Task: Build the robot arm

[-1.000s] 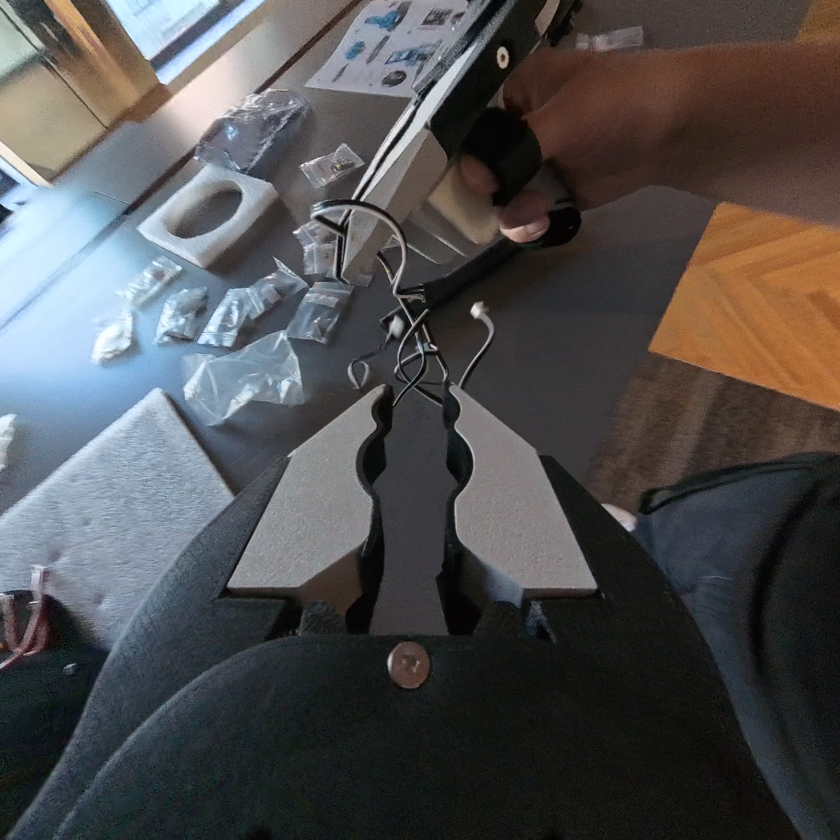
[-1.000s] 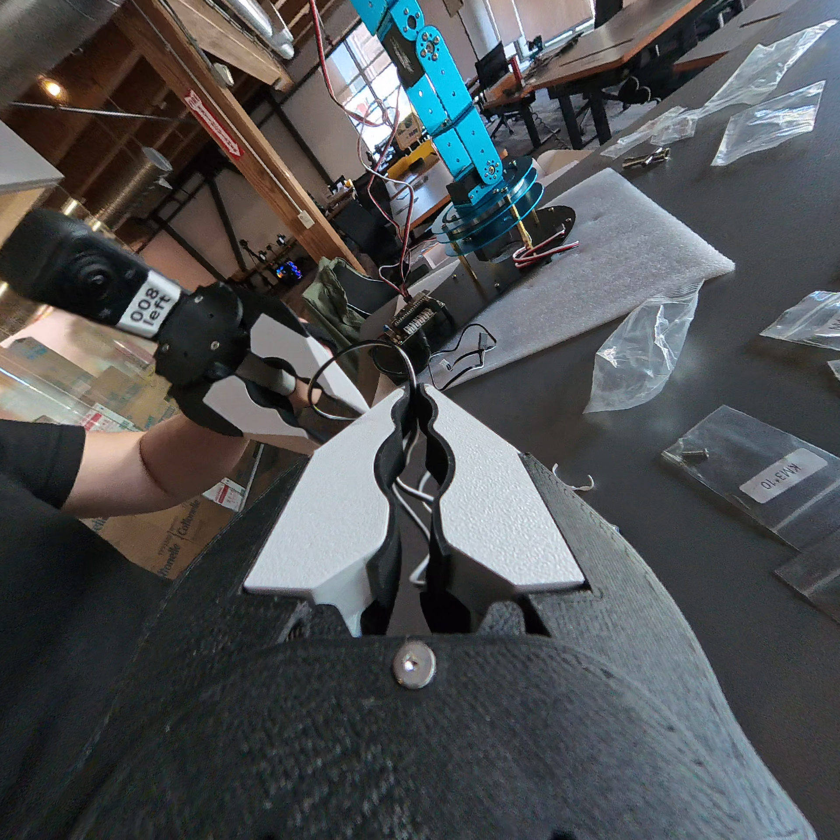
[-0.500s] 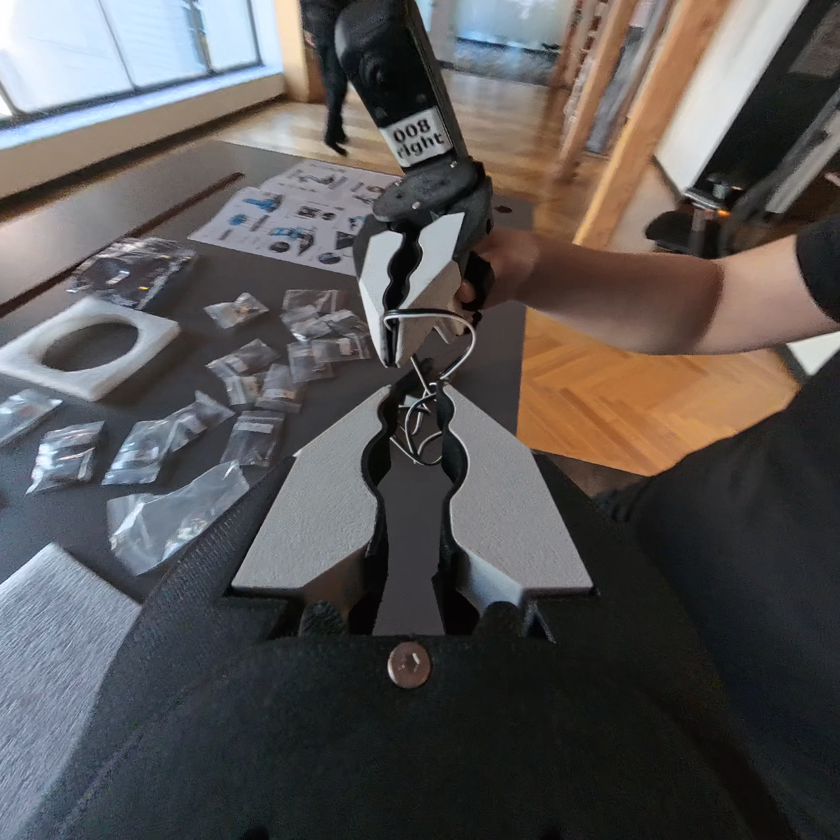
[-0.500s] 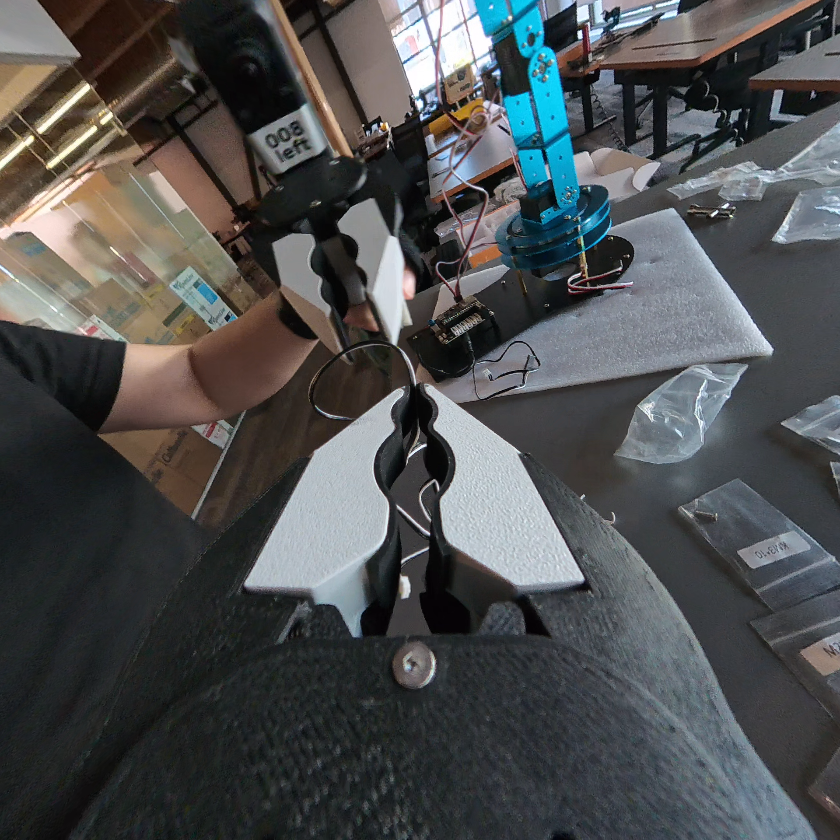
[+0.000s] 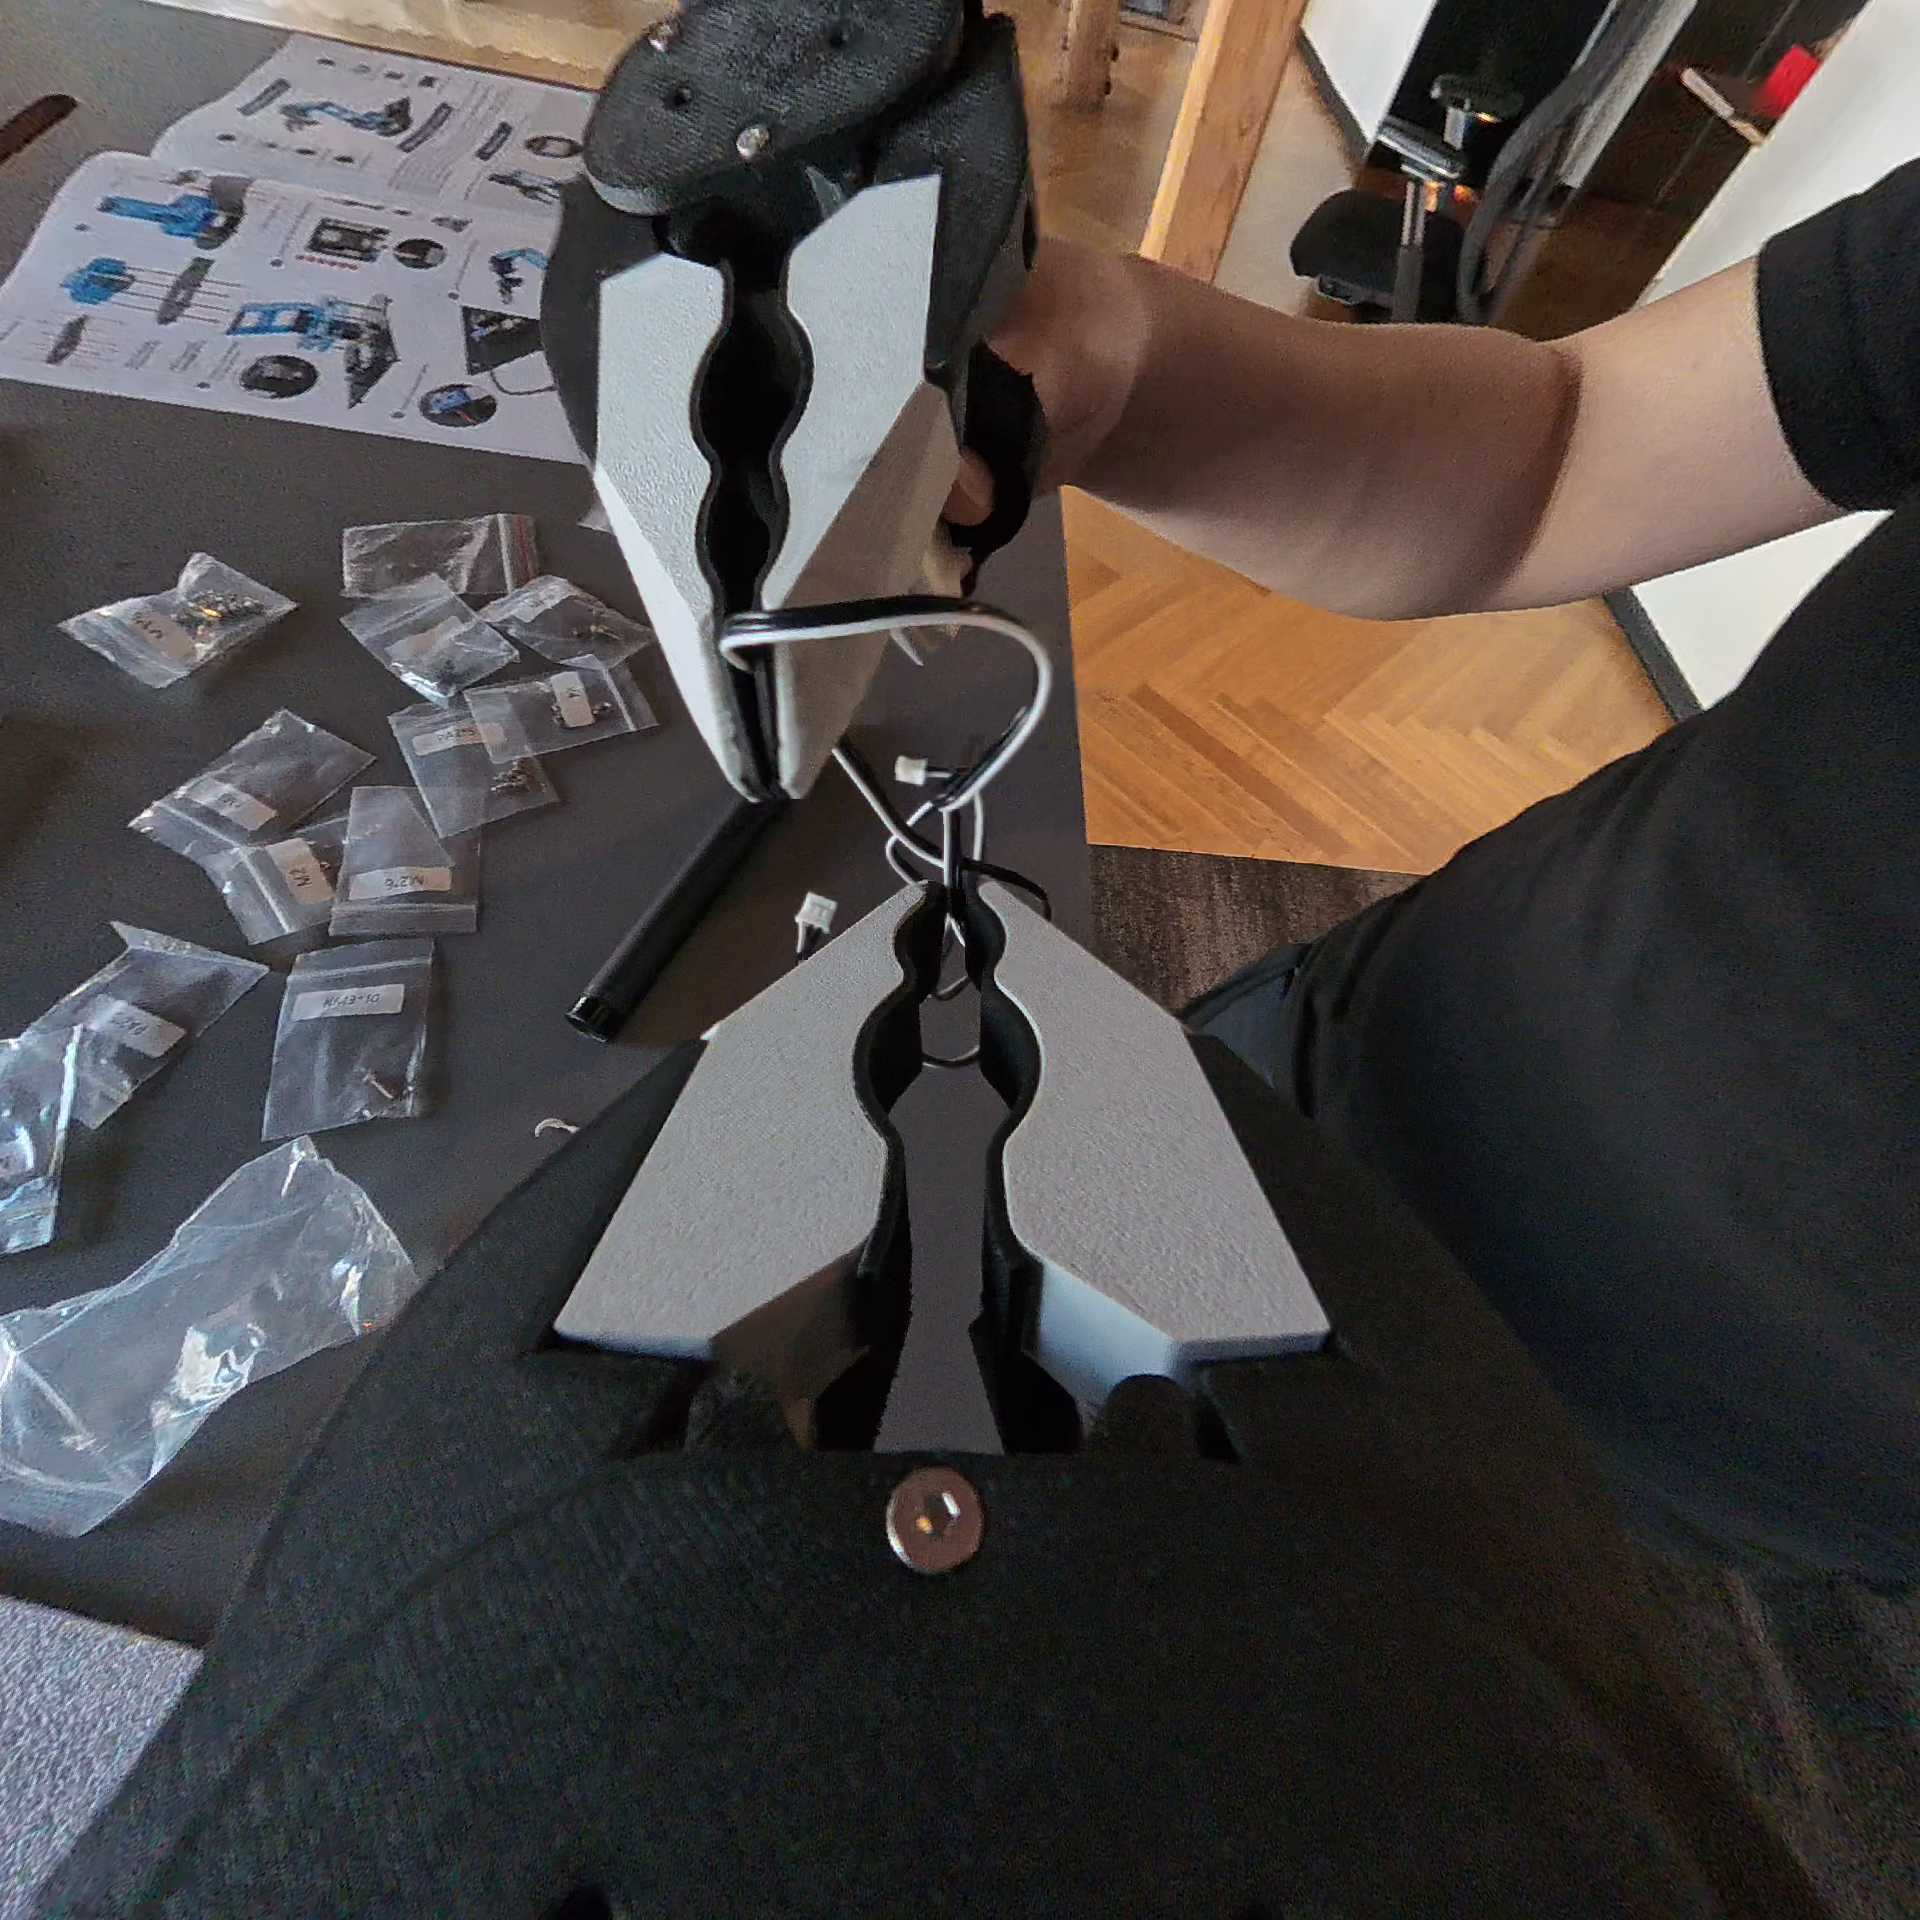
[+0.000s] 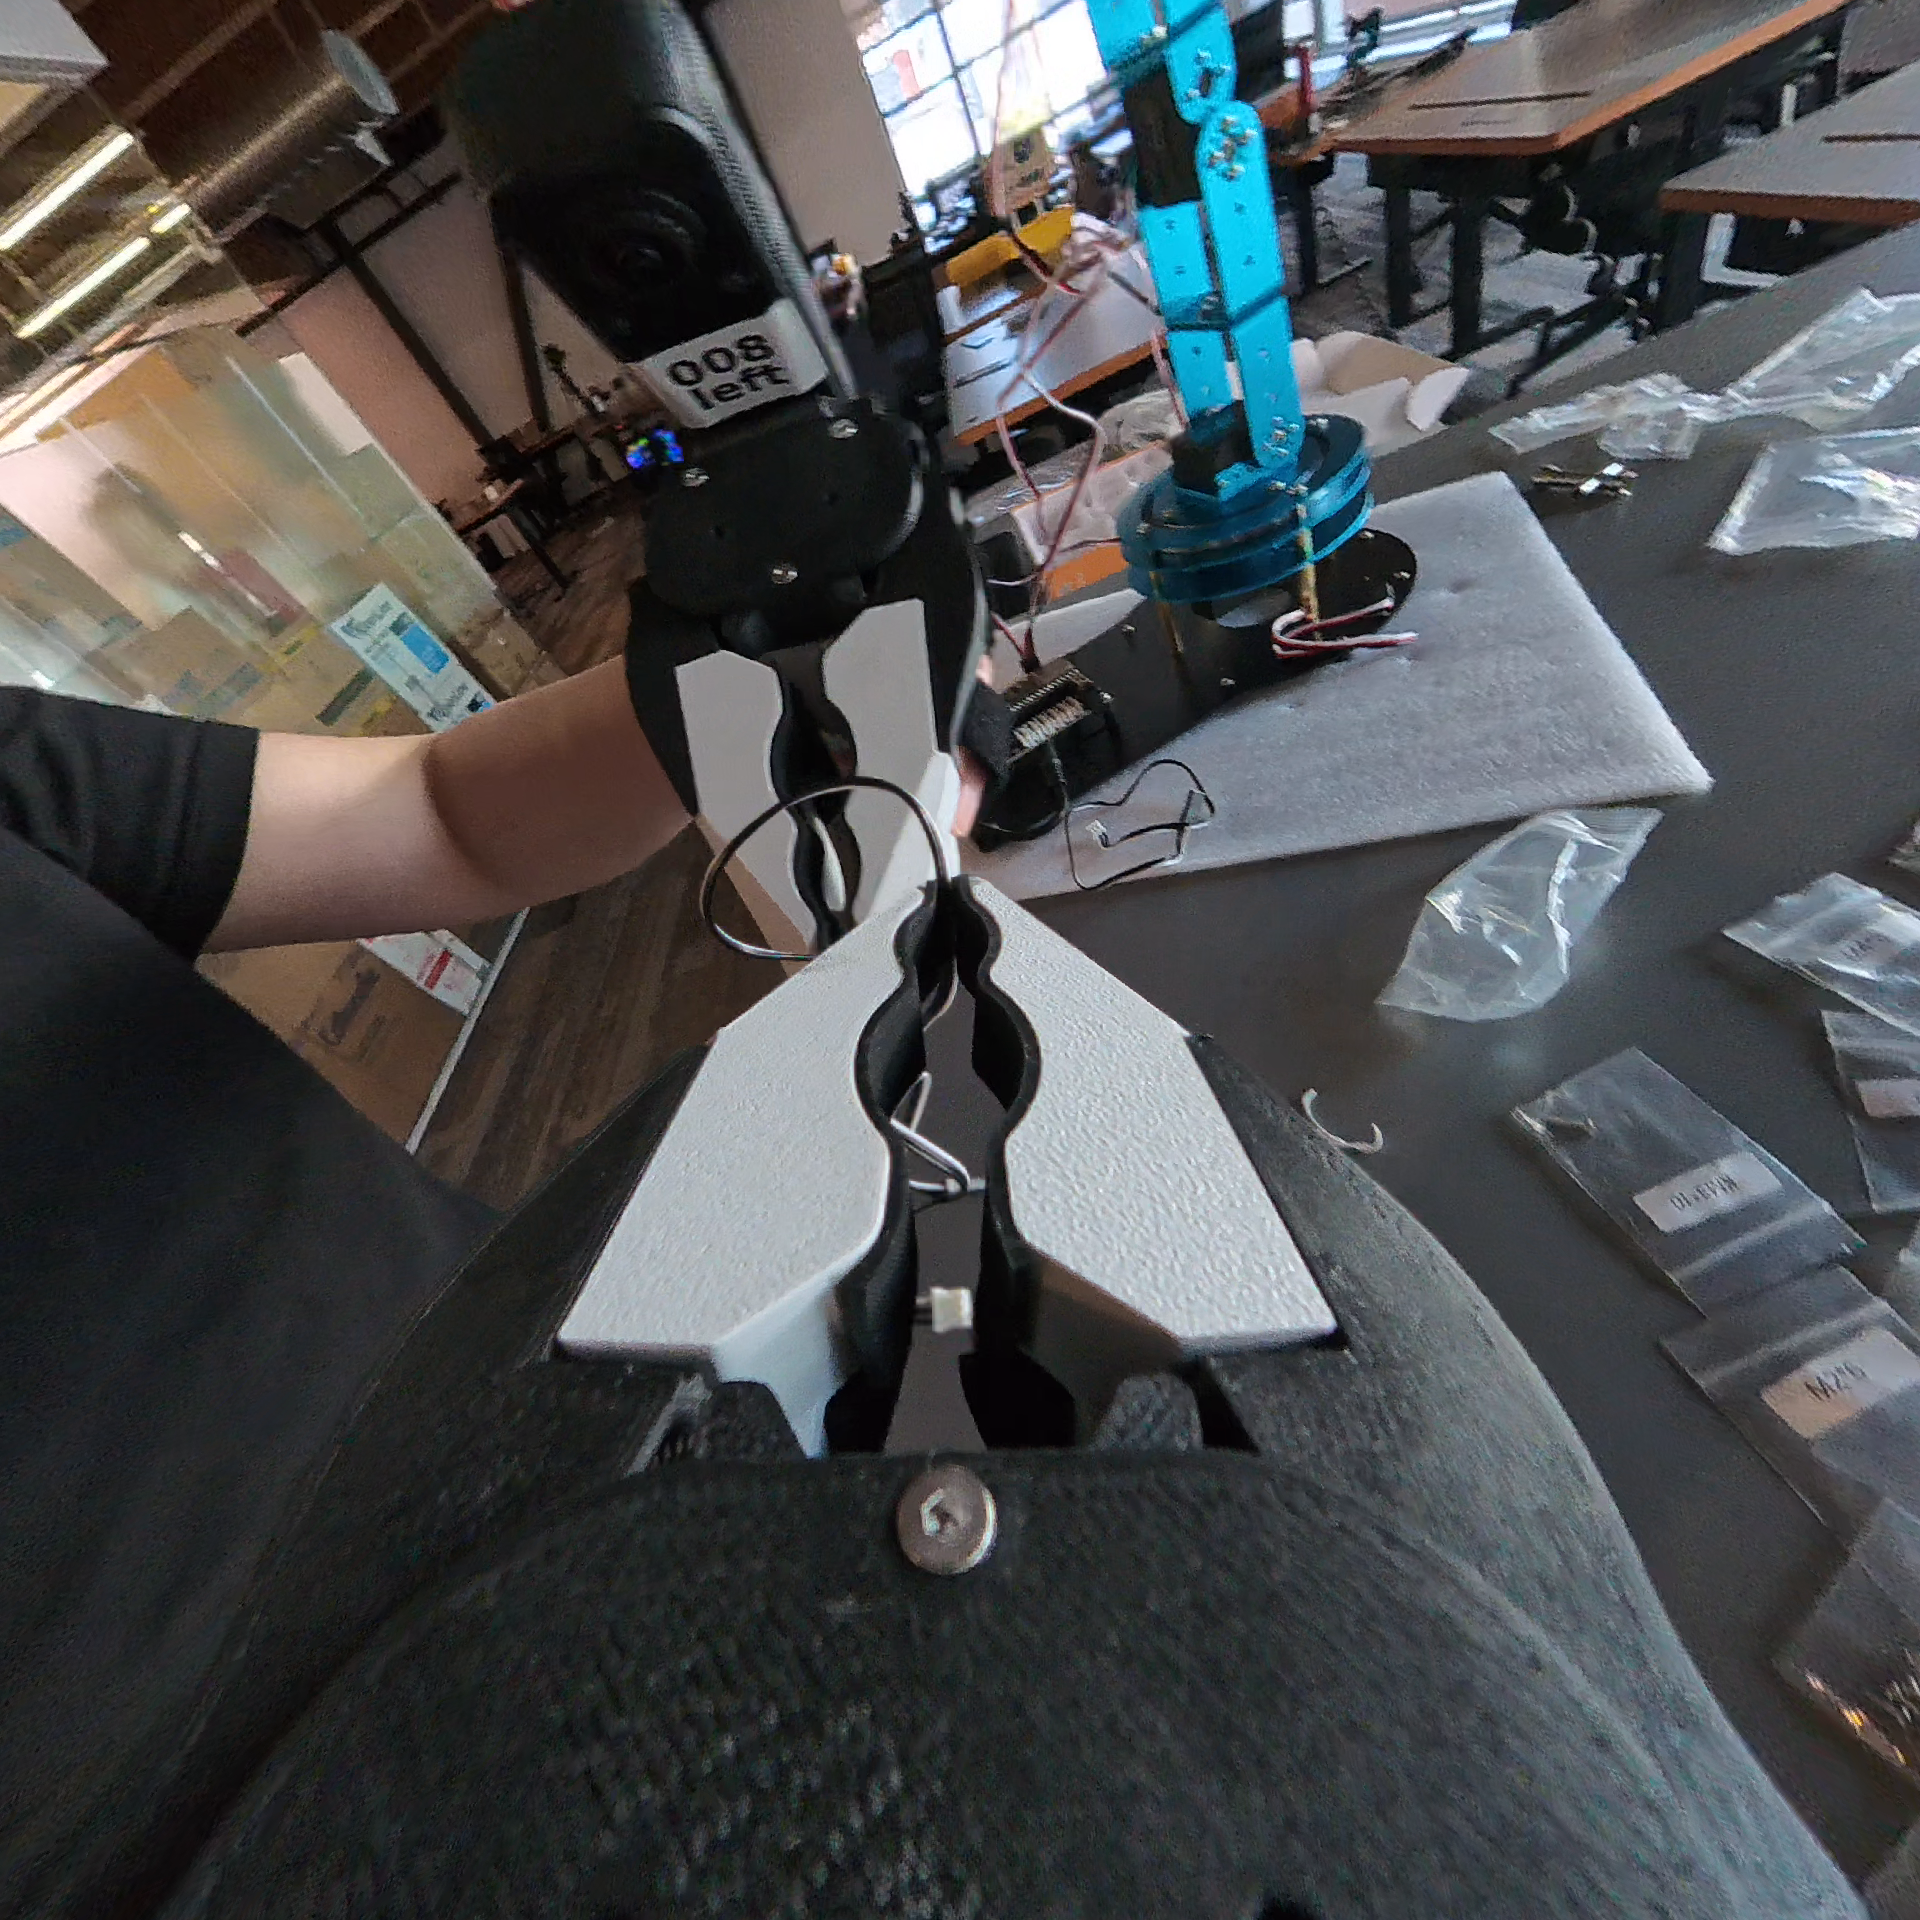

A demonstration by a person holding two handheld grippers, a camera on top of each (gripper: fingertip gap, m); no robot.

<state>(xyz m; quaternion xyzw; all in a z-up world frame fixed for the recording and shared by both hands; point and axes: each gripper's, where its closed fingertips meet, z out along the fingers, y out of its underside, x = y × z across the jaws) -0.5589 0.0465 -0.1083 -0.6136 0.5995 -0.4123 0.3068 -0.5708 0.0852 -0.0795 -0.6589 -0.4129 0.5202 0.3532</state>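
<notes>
A thin black and white wire [image 5: 1042,696] with small white connectors [image 5: 912,769] hangs in a loop between my two grippers above the dark table [image 5: 125,499]. My left gripper [image 5: 951,896] is shut on the wire's twisted lower strands. My right gripper [image 5: 764,779] is close ahead, pointing down, and is shut on the other end of the loop. In the right wrist view, my right gripper [image 6: 951,888] pinches the wire [image 6: 709,896] at its tips. A white connector [image 6: 948,1307] sits back between its fingers. My left gripper [image 6: 831,914] faces it closely.
Several small plastic bags of hardware [image 5: 405,862], a crumpled bag [image 5: 197,1340], printed sheets [image 5: 260,260] and a black rod [image 5: 675,914] lie on the table. A blue robot arm [image 6: 1216,312] stands on a foam sheet [image 6: 1455,675] beside another loose wire [image 6: 1132,831]. Wooden floor [image 5: 1299,675] lies beyond the table's edge. Some 4 centimeters of space lies between my two pairs of fingers.
My left gripper's jaws have closed on the wire's strands. The two grippers have come closer together and now face each other. My right gripper has stayed shut on the wire.
</notes>
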